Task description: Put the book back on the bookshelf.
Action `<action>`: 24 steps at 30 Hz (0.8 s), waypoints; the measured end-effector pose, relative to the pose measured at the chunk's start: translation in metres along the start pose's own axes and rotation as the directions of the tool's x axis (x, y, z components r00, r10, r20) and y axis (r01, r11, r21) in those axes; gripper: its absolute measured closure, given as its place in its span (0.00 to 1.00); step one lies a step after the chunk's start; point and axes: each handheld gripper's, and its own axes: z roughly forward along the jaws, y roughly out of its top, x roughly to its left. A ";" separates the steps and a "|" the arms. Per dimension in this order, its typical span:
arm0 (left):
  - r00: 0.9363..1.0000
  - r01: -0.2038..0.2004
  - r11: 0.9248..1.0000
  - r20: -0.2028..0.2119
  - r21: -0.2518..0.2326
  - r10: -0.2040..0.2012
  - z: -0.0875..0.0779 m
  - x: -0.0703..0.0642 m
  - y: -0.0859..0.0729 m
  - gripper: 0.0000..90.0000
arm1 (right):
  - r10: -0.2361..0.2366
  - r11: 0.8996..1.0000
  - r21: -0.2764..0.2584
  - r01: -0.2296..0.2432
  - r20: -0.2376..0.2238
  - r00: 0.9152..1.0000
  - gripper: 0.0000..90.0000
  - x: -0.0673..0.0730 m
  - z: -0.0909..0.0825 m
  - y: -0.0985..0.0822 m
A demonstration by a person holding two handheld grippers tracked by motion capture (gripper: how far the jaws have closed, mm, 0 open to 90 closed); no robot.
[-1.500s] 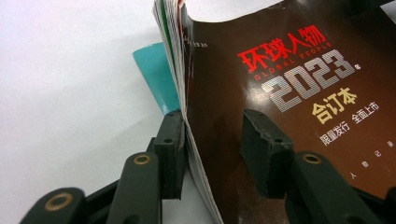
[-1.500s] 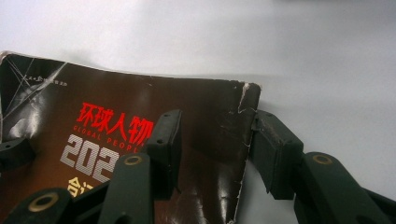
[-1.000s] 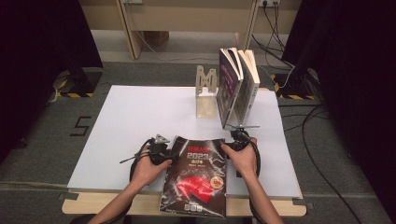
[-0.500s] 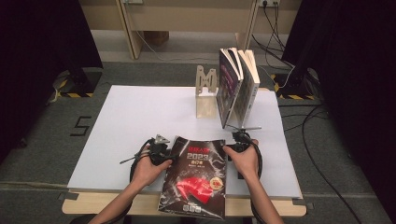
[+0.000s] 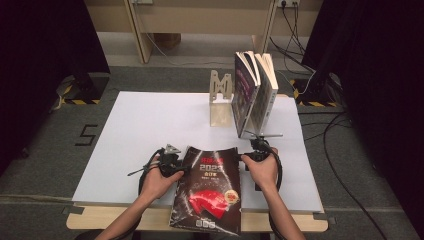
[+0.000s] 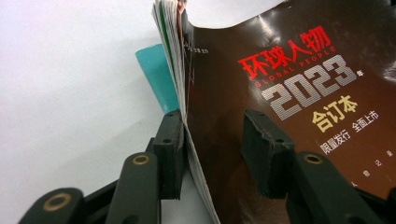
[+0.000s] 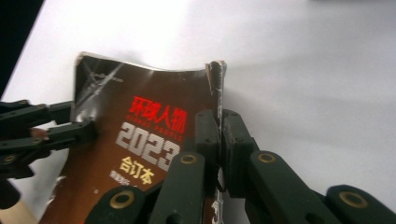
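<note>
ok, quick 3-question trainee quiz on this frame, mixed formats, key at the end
1. True or false: the right tool is shut on the magazine's edge.
2. Multiple choice. In the left gripper view, how do the left tool's jaws stand on the magazine?
A. spread, with the page edge against one jaw and the other jaw standing off over the cover
B. both clear of it, over bare table
C. shut on the bookend
3. Fill the gap: the standing books lean beside a metal ____ at the far side of the white table.

Key: 1 true; 2 A; 3 bookend.
</note>
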 end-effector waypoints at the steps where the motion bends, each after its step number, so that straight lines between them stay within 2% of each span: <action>1: 1.000 0.003 1.000 0.001 0.000 -0.003 0.000 0.001 0.000 0.65 | 0.001 1.000 -0.006 -0.001 -0.005 1.000 0.98 0.001 -0.001 0.000; 4: 1.000 0.016 1.000 0.007 -0.004 -0.016 -0.002 0.003 0.001 0.63 | 0.004 1.000 -0.017 -0.004 -0.018 1.000 0.98 0.001 -0.004 0.000; 5: 1.000 0.028 0.999 0.006 -0.021 -0.027 -0.005 0.004 0.002 0.62 | 0.014 0.999 -0.034 -0.015 -0.034 0.999 0.98 0.001 -0.007 0.001; 7: 1.000 0.025 0.999 -0.004 -0.044 -0.026 -0.008 0.005 0.002 0.60 | 0.013 0.998 -0.055 -0.016 -0.053 0.999 0.98 0.002 -0.012 0.001; 13: 1.000 0.024 0.992 -0.015 -0.124 -0.026 -0.020 0.006 0.011 0.56 | -0.007 0.992 -0.124 0.000 -0.061 0.998 0.98 0.012 -0.029 0.007; 18: 1.000 0.008 0.990 -0.023 -0.139 -0.011 -0.026 0.008 0.017 0.56 | -0.016 0.984 -0.179 0.005 -0.059 0.998 0.98 0.016 -0.039 0.013; 24: 1.000 0.008 0.989 -0.017 -0.151 -0.011 -0.027 0.007 0.022 0.55 | -0.027 0.973 -0.232 0.012 -0.062 0.998 0.98 0.021 -0.049 0.019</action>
